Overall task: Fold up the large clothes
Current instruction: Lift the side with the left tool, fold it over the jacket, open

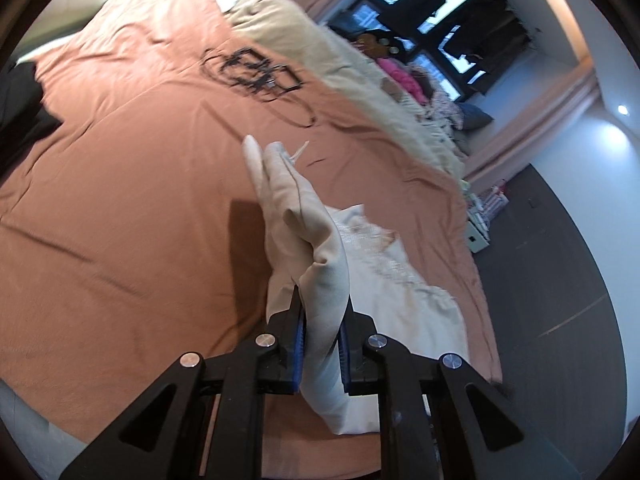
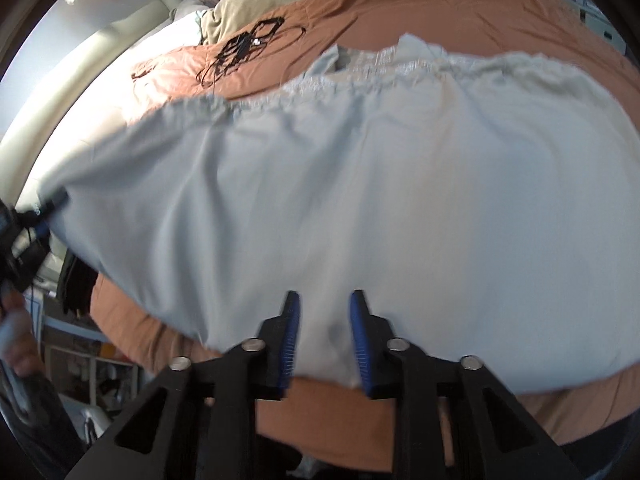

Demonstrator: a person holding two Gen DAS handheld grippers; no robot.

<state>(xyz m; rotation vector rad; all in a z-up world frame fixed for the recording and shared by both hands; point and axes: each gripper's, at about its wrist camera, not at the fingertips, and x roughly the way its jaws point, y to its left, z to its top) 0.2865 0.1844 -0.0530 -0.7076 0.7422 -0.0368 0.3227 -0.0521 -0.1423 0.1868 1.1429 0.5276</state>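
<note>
Both grippers' fingers [image 1: 301, 320] [image 2: 292, 320] pinch the pale garment [image 2: 360, 200].

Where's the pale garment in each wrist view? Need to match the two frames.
Left wrist: the pale garment is bunched low in the centre, clamped between the left gripper pads.
Right wrist: it spreads across the middle of the frame, its near hem between the right gripper pads.
Shared landmark: the tangle of black cables on the orange bedspread.
</note>
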